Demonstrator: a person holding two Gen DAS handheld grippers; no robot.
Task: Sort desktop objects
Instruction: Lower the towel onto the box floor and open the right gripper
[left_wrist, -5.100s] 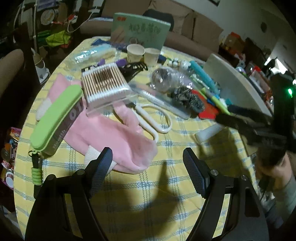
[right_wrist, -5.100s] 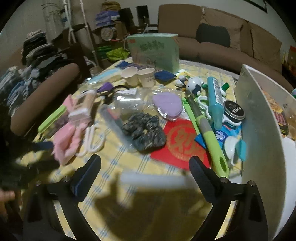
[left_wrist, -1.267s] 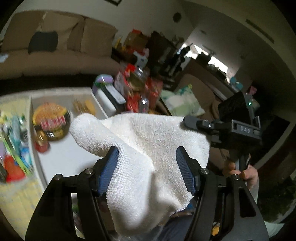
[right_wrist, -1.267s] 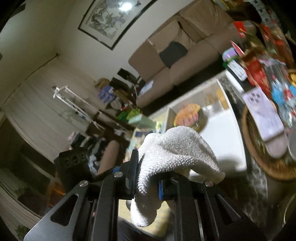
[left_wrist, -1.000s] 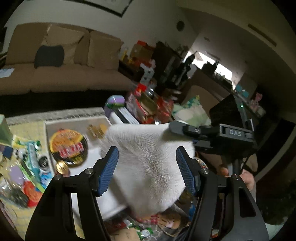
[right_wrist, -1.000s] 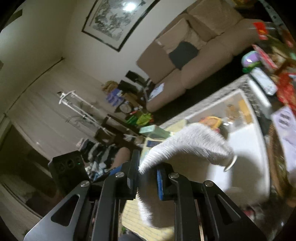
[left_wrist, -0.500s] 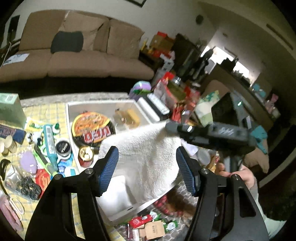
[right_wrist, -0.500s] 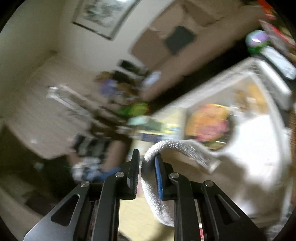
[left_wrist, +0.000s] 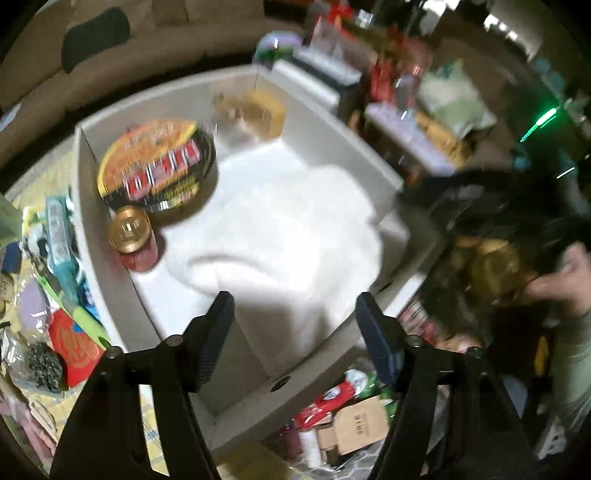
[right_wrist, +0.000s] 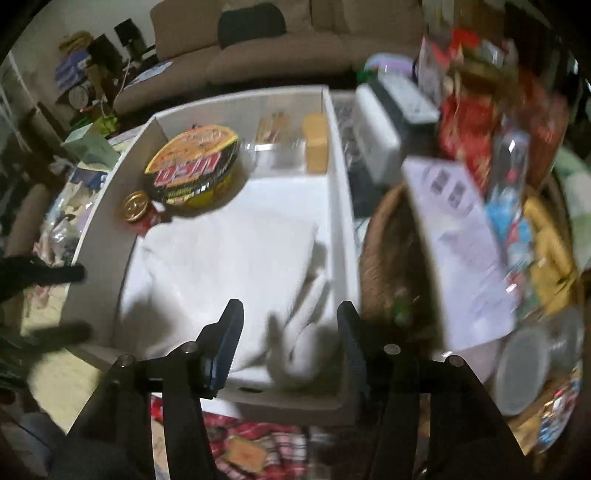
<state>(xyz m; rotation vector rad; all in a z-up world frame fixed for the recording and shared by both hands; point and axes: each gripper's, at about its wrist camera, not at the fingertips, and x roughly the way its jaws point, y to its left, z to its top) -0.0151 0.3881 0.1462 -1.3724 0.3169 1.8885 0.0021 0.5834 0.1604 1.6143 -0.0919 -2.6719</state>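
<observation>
Inside the white box (right_wrist: 341, 206), a white towel (right_wrist: 229, 266) lies spread over the near part of the floor, its one corner bunched against the right wall in the right wrist view. In the left wrist view the same towel (left_wrist: 280, 229) is blurred and fills the middle of the box (left_wrist: 85, 206).

Both grippers hang above it, pointing steeply down. The left gripper (left_wrist: 295, 332) has its jaws apart, having just been opening; the towel's near edge shows between the fingers, but the pads do not press on it. The right gripper (right_wrist: 290, 339) also stands with jaws apart after just opening, the crumpled corner of the towel below and between its fingers, free of the pads.

Beyond the towel, at the far left of the box, sits a round instant noodle bowl (right_wrist: 195, 170) with a small red can with a gold lid (right_wrist: 138, 208) just beside it. A yellow block (right_wrist: 315, 147) stands at the far wall. Right of the box, a wicker basket (right_wrist: 384, 258) holds packets.
</observation>
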